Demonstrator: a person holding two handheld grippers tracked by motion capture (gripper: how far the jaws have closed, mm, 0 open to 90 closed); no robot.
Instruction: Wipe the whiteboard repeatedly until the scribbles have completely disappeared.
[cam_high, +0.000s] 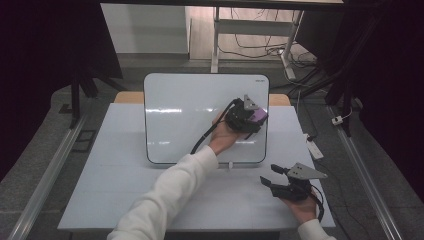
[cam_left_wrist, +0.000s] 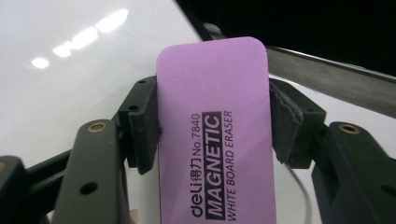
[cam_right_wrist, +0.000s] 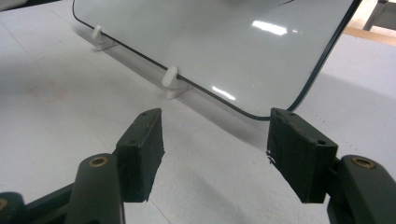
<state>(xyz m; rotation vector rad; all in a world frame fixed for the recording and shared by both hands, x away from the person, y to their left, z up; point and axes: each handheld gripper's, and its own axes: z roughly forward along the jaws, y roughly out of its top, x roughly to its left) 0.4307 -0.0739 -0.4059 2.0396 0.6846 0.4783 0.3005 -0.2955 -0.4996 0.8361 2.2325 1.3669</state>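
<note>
A whiteboard (cam_high: 190, 110) stands tilted on small white feet at the middle of the table. My left gripper (cam_high: 256, 120) is up against its right part, shut on a purple magnetic whiteboard eraser (cam_high: 258, 116). In the left gripper view both pads (cam_left_wrist: 144, 126) press the eraser (cam_left_wrist: 219, 130) by its long sides, with the board's right edge just beyond. My right gripper (cam_high: 267, 175) rests low near the table's front right, open, with nothing between its jaws. The right gripper view looks past its open gripper (cam_right_wrist: 215, 154) at the whiteboard's lower corner (cam_right_wrist: 261, 56).
The pale table (cam_high: 125, 190) spreads wide in front of the board. Two white support feet (cam_right_wrist: 170, 81) hold the board's lower edge. Metal rails (cam_high: 45, 185) run along both sides of the table, and cables lie on the floor behind.
</note>
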